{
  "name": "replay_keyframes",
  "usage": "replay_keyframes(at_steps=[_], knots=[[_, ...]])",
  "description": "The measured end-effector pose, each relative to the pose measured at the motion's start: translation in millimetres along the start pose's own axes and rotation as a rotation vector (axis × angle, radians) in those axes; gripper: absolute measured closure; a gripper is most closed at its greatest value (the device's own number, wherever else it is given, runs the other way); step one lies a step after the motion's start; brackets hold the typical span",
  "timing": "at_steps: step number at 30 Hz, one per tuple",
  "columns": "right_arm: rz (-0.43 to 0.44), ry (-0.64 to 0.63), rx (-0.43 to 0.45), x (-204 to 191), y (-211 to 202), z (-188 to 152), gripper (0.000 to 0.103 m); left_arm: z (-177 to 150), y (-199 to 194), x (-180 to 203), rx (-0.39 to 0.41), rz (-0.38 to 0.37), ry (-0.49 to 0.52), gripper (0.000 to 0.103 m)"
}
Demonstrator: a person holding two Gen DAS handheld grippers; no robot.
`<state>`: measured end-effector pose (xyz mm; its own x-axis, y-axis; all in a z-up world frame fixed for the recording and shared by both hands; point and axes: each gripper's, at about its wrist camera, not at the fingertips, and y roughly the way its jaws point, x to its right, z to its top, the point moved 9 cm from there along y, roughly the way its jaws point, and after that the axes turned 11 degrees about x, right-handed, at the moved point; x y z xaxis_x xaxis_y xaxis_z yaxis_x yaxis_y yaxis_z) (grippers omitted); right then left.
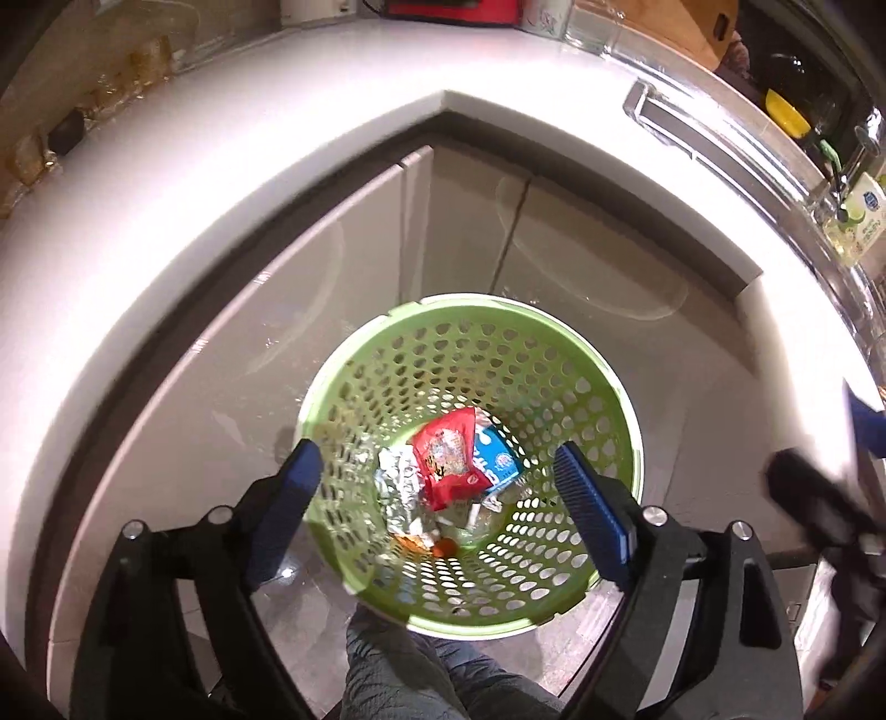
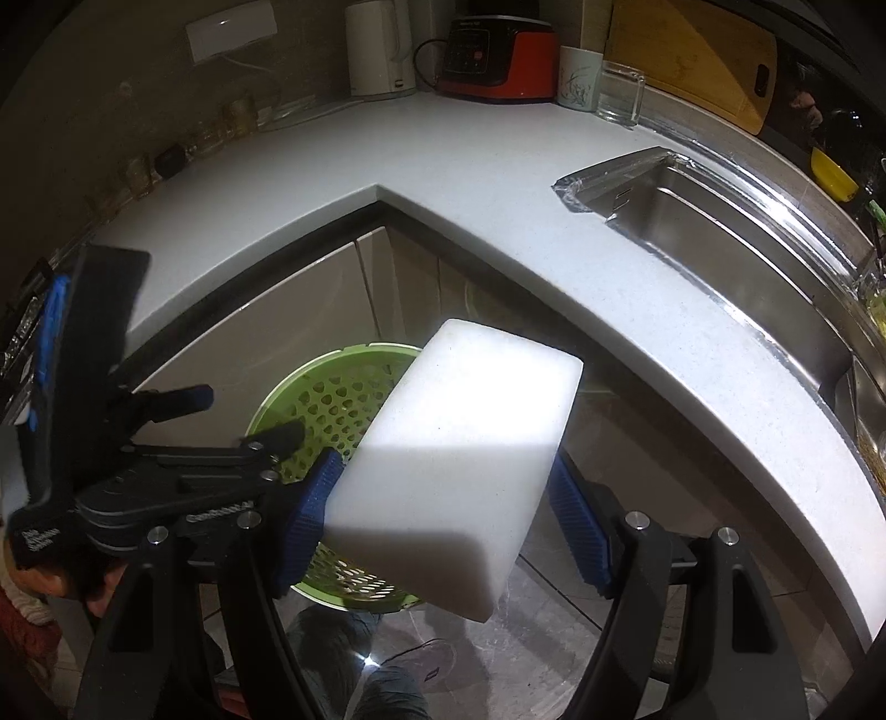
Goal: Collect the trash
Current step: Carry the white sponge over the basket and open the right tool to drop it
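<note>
A green perforated basket (image 1: 554, 354) stands on the floor in the corner below the counter. Inside lie a red snack wrapper (image 1: 448, 454), a blue-and-white packet (image 1: 498, 459) and crumpled foil (image 1: 396, 482). My left gripper (image 1: 437, 487) is open and empty, directly above the basket. My right gripper (image 2: 443, 498) is shut on a white foam block (image 2: 459, 454), held tilted above the basket (image 2: 326, 399), which the block partly hides. The left gripper (image 2: 183, 476) shows at the left of the right wrist view.
A white L-shaped countertop (image 2: 498, 183) wraps around the corner. A steel sink (image 2: 720, 232) is at right. A kettle (image 2: 379, 50), a red cooker (image 2: 498, 52), a mug (image 2: 578, 77) and a glass (image 2: 620, 94) stand at the back. The person's legs (image 1: 421, 670) are below.
</note>
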<state>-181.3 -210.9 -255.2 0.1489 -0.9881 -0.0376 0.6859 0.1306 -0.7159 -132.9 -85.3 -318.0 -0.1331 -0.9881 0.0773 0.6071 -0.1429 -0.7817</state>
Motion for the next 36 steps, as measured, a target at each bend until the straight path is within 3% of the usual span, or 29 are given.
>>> replay_keyframes(at_steps=[8, 9, 10, 12, 19, 23, 28, 35, 36], knots=[[0.129, -0.086, -0.11, -38.5, 73.1, -42.8, 0.025, 2.5, -30.3, -35.0, 0.036, 0.074, -0.046, 0.012], [0.147, -0.095, -0.124, -44.2, 81.6, -48.2, 0.022, 1.7, -32.4, -38.7, 0.036, 0.081, -0.055, 0.012], [0.16, -0.102, -0.144, -48.8, 90.2, -53.9, 0.012, 0.1, -32.6, -41.7, 0.034, 0.087, -0.063, 0.012], [0.165, -0.112, -0.179, -54.4, 105.9, -64.9, 0.003, -2.5, -33.0, -46.6, 0.024, 0.098, -0.074, 0.012], [0.133, -0.068, -0.269, -52.4, 130.9, -85.0, 0.003, -17.7, -16.0, -50.1, -0.048, 0.126, -0.067, 0.011], [0.097, -0.081, -0.258, -42.2, 125.1, -75.6, 0.003, -18.2, -13.5, -44.4, -0.065, 0.126, -0.058, 0.011], [0.05, -0.069, -0.217, -26.7, 95.9, -49.1, 0.003, 4.6, -31.4, -33.2, -0.021, 0.123, -0.042, 0.011], [0.012, -0.051, -0.082, -13.2, 23.2, 30.4, 0.003, 63.2, -93.1, -16.1, 0.122, 0.126, -0.023, 0.011], [0.009, -0.053, -0.062, -12.3, 12.5, 42.4, 0.003, 73.4, -105.2, -14.4, 0.147, 0.122, -0.03, 0.008]])
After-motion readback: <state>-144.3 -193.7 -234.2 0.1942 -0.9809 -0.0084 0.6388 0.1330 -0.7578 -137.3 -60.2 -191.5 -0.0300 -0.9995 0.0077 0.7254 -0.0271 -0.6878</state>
